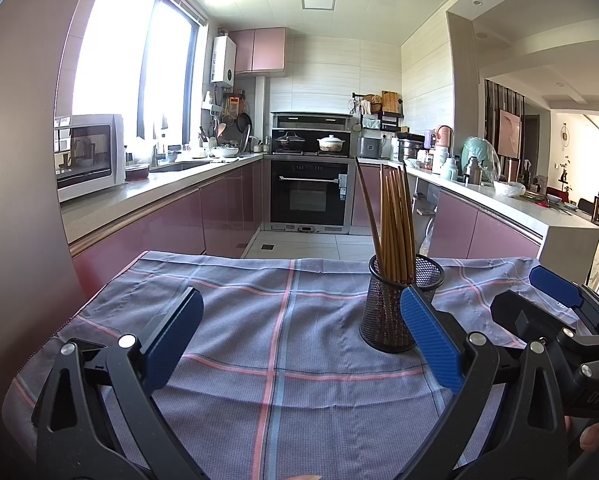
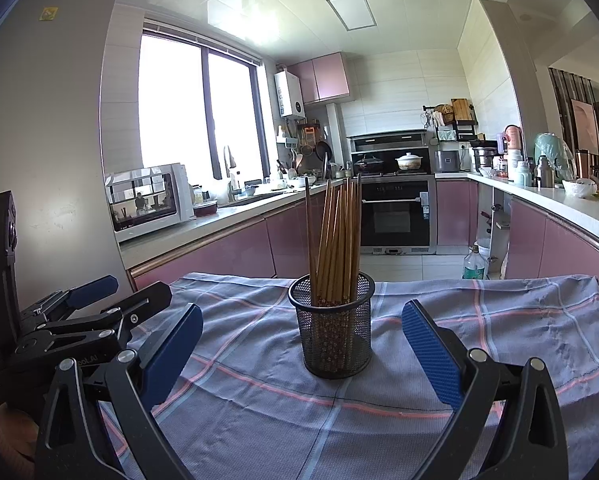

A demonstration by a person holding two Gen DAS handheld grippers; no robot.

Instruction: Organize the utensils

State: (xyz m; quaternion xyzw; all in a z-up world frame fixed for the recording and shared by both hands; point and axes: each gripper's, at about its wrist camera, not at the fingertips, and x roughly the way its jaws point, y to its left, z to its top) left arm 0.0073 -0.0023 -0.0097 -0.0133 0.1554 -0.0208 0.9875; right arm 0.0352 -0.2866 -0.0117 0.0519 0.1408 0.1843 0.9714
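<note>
Wooden chopsticks (image 2: 335, 236) upright in round black mesh holder (image 2: 333, 332)

bright daylight from the blown-out window (image 2: 197, 108) — ceiling glare, sharp focus, fisheye-bent dark edges.

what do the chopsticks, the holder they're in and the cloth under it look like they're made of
Chopsticks: likely bamboo or wood, matte tan with patterned lower ends. Holder: black wire mesh, probably coated metal, since you can see through it. Cloth: woven fabric, grey-blue with pink and blue stripes, creased.
</note>
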